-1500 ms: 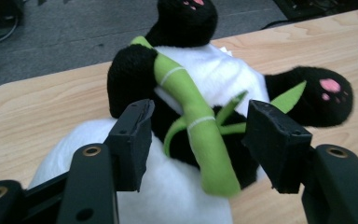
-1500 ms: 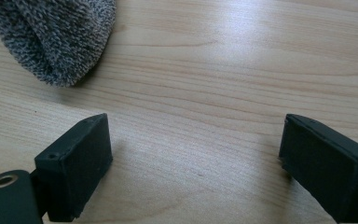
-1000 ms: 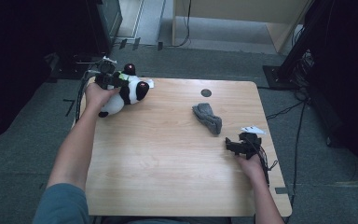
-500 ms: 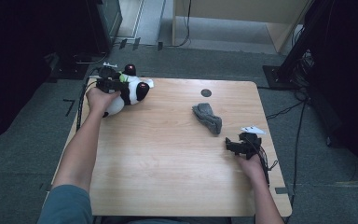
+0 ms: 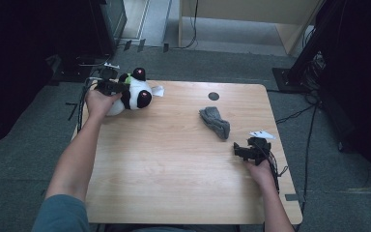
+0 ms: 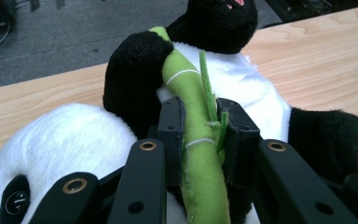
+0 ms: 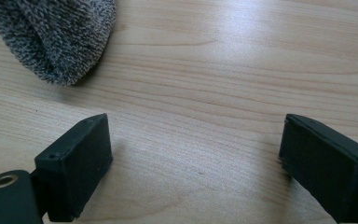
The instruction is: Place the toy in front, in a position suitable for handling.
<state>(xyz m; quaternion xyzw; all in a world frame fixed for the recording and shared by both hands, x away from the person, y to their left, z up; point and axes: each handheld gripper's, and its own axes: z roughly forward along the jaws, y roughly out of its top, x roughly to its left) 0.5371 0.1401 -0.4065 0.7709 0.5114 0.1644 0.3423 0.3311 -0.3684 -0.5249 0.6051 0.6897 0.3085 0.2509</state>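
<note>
left tongs (image 6: 200,135) just closed, pinching panda's (image 5: 133,94) green stalk (image 6: 196,140) | panda at desk (image 5: 174,159) 10 o'clock corner | right tongs (image 7: 193,163) spread, idle near sock (image 5: 215,122) | grasp done, lift pending

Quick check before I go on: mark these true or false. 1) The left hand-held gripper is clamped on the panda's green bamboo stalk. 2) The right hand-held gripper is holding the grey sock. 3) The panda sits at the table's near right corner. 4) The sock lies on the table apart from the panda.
1) True: the left hand-held gripper has its pads pressed on the green bamboo stalk of the plush panda.
2) False: the right hand-held gripper stands open over bare table; the grey sock lies beyond its jaws, untouched.
3) False: the panda is at the far left corner.
4) True: the sock lies right of the middle, well apart from the panda.
</note>
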